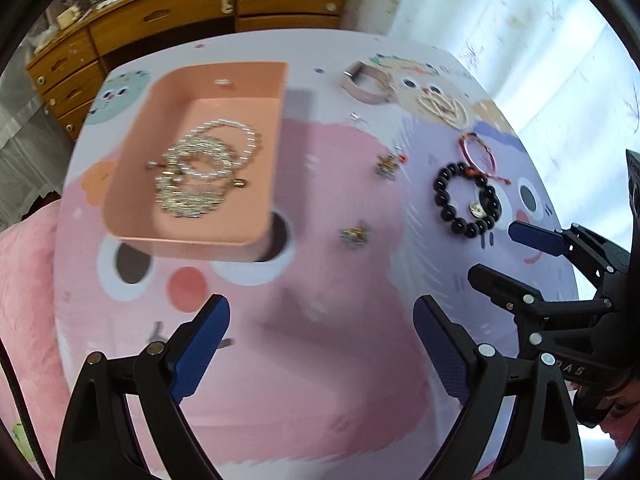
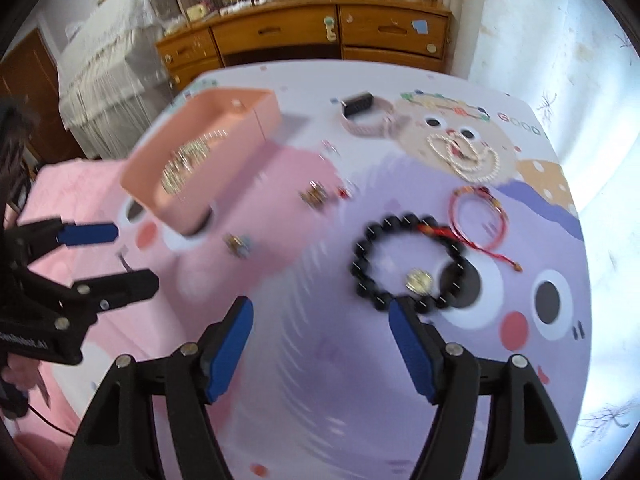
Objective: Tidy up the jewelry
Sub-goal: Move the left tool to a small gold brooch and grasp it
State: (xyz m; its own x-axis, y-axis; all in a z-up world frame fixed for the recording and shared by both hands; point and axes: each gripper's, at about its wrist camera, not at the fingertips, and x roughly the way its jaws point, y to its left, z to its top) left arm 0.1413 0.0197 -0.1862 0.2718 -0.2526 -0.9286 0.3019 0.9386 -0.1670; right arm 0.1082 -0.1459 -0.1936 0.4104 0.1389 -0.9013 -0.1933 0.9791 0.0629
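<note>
A peach tray (image 1: 132, 152) (image 2: 256, 112) holding pearl and silver chains (image 1: 200, 172) sits on the cartoon-print table. A black bead bracelet (image 1: 466, 196) (image 2: 408, 264) with a gold charm lies right of centre, a red cord bracelet (image 1: 478, 152) (image 2: 476, 216) just beyond it. Farther back lie a pearl necklace (image 1: 442, 106) (image 2: 464, 156) and a pink watch (image 1: 366, 86) (image 2: 366, 118). Small charms (image 1: 354, 236) (image 2: 238, 244) and earrings (image 1: 386, 164) (image 2: 314, 196) are scattered mid-table. My left gripper (image 1: 322, 340) (image 2: 116, 252) is open over the pink print, nothing between its jaws. My right gripper (image 2: 322, 344) (image 1: 500, 252) is open, its right pad near the black bracelet.
A wooden dresser (image 1: 180, 20) (image 2: 320, 36) with cluttered top stands behind the table. A pink plush surface (image 1: 24, 300) (image 2: 60, 184) lies to the table's left. White curtains (image 1: 540, 60) hang at the right. A hairpin (image 1: 158, 334) (image 2: 124, 262) rests near the left gripper.
</note>
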